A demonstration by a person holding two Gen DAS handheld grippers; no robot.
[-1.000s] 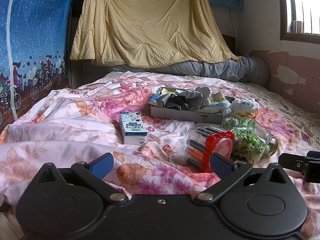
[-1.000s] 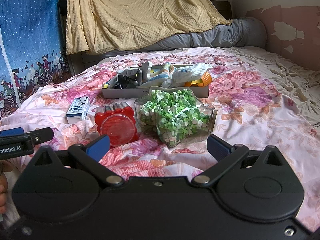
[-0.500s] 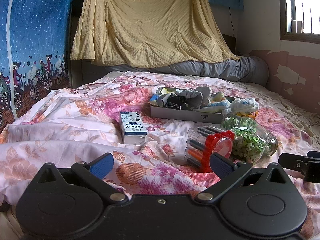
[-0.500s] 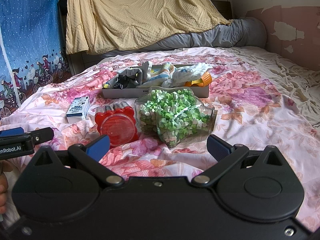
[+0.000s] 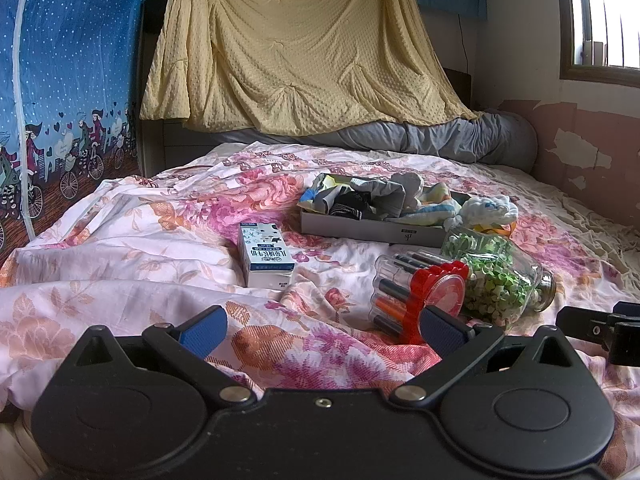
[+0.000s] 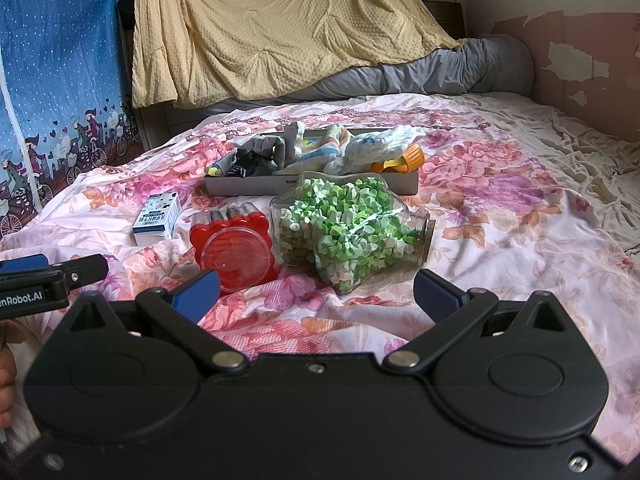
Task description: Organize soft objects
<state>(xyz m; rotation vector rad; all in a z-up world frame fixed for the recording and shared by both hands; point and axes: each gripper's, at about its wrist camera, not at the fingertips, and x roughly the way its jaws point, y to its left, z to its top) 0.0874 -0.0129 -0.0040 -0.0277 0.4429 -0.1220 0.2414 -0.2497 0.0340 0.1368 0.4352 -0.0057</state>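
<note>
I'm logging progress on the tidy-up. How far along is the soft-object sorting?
Looks done: socks and cloths already sit piled in the shallow box. In hand: nothing; the left tongs and right tongs are both open and empty. Left: possibly tidying that heap; the star jar, marker tub and carton lie on the bedspread.

Both cameras sit low over the near end of the bed (image 5: 160, 240), facing its head. The left wrist view looks from the left, the right wrist view from the right. Both share the tray of soft things (image 5: 372, 228) (image 6: 312, 186), near ahead.
</note>
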